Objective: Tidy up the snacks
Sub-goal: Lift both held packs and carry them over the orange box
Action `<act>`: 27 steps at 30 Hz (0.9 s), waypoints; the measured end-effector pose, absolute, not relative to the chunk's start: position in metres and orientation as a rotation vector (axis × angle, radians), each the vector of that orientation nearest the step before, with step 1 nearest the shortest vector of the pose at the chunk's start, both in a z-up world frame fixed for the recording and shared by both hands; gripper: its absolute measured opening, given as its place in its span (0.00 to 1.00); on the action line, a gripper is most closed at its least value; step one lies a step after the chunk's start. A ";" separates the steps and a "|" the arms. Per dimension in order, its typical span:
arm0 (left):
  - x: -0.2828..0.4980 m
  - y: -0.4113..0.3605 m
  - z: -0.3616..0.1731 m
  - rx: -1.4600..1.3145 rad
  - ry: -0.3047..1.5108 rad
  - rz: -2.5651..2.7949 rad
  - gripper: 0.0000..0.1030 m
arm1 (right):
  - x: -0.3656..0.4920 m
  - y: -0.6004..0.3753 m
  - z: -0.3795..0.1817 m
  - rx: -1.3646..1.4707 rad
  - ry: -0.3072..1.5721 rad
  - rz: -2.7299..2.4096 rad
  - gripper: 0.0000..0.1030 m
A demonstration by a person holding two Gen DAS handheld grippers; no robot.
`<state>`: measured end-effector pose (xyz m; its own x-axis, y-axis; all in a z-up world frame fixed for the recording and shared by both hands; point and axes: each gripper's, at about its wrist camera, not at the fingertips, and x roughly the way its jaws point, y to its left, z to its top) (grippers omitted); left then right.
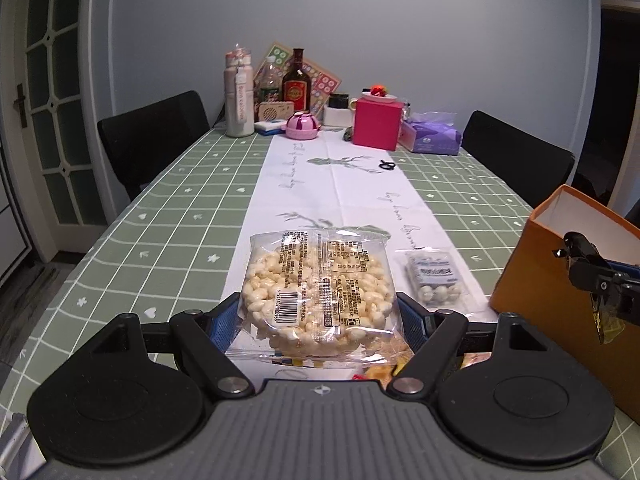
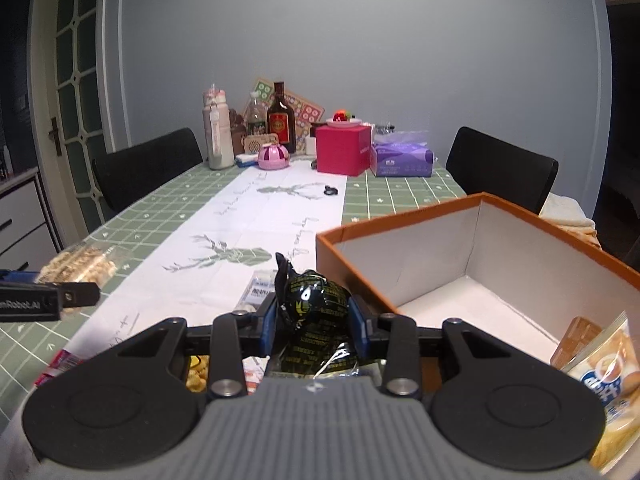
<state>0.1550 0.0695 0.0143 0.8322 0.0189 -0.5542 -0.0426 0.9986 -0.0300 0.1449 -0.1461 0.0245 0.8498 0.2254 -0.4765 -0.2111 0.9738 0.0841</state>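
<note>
Clenched between the blue pads of the left hand-held gripper [image 1: 320, 312] is a clear pack of puffed rice cakes [image 1: 318, 288], raised above the near edge of the tabletop [image 1: 160, 216] with its printed label facing up. Under it, at the near edge, a few more wrappers in yellow and red show only in part. Just beyond and to its right a small packet of pale round sweets [image 1: 436, 278] lies flat on the white runner [image 1: 332, 184].

At the near right corner, the right hand-held gripper [image 2: 316, 318] is grasping a black foil-wrapped snack [image 2: 314, 300] with yellow print, held just beside the near left corner of the orange box [image 2: 516, 216]. That box stands open, white inside, and an orange-and-white snack bag [image 2: 608, 376] leans in its near right part.

Midway along the runner lies a small black object [image 1: 387, 165]. Along the far edge stand a tall white bottle [image 1: 239, 96], a dark brown bottle [image 1: 297, 82], a pink lidded pot [image 1: 303, 125], a magenta cube box [image 1: 377, 123] and a purple tissue pack [image 1: 434, 136]. Black chairs [image 1: 152, 136] flank both long edges.
</note>
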 end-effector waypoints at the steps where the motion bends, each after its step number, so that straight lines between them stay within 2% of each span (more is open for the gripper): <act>1: 0.155 0.066 0.017 -0.037 0.583 0.026 0.88 | 0.143 -0.148 0.028 0.032 0.500 0.233 0.35; 12: 0.154 0.015 0.043 0.033 0.540 -0.065 0.88 | 0.130 -0.182 0.061 0.065 0.436 0.218 0.35; 27: 0.163 -0.071 0.055 0.120 0.527 -0.240 0.88 | 0.130 -0.264 0.079 0.088 0.451 0.119 0.35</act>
